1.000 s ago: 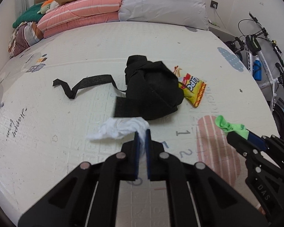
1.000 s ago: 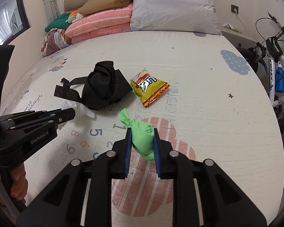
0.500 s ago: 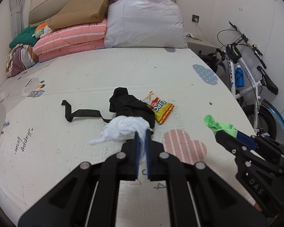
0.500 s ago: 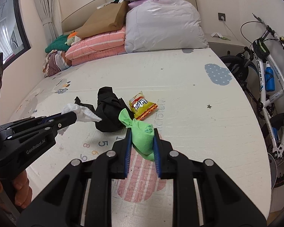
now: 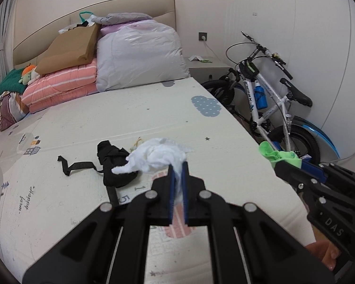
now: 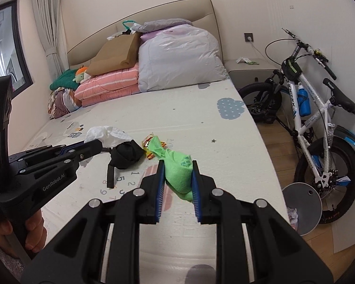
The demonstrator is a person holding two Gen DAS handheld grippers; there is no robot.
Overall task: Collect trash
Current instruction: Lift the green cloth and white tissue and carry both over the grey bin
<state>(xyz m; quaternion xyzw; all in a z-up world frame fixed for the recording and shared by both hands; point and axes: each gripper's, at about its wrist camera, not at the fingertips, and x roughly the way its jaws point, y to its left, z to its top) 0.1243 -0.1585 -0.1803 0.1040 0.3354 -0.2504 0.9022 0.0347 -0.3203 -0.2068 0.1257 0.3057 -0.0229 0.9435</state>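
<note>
Both tools have come up a good bit since a second ago, so the mat now sits well below and I can see the headboard and the bike. My left tool (image 5: 177, 179) is pinched tight on a crumpled white tissue (image 5: 158, 157), soft and fluffy, most of it bunched out past the blue pads. My right tool (image 6: 177, 177) is clamped on a knotted green bag (image 6: 178, 171), thin crinkly plastic with a twisted tail sticking up, jaws held partway apart by its bulk.

Down on the foam play mat (image 5: 201, 132) covering the bed, a black fabric pouch (image 6: 126, 153) lies scrunched with its flat strap (image 5: 75, 166) trailing out to the side. Just beside it is a shiny yellow-and-red snack wrapper (image 6: 149, 148), mostly hidden behind the green bag in the right view.

On the floor by the bed's edge there's a small bin with a round grey lid (image 6: 301, 209) tipped up; something crinkly shows inside it, can't tell what. A white and blue bicycle (image 6: 319, 127) leans on the wall.
</note>
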